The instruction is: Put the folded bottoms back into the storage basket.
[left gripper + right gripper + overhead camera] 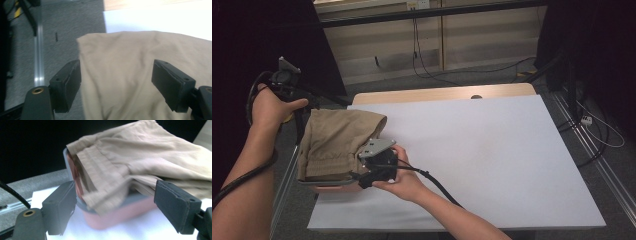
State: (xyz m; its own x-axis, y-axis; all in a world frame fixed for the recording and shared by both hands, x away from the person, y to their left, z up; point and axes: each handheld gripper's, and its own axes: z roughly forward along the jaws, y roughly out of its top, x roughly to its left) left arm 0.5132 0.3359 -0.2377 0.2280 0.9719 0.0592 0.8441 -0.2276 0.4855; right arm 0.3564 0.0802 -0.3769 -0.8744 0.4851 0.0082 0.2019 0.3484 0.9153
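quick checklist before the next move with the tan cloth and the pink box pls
1. Left tool released: ok. Its jaws stand apart above the tan cloth, with no pad pressing on it.
2. Right tool released: ok. Its jaws stand wide before the pink box, gripping nothing.
3. Cloth inside the box: not ok. It lies heaped over the top and spills over the rim.
4. Box fully on the white table cover: cannot tell. It sits at the left edge, and the cloth hides its far side.
5. Cloth folded neatly: not ok. It is bunched and wrinkled.
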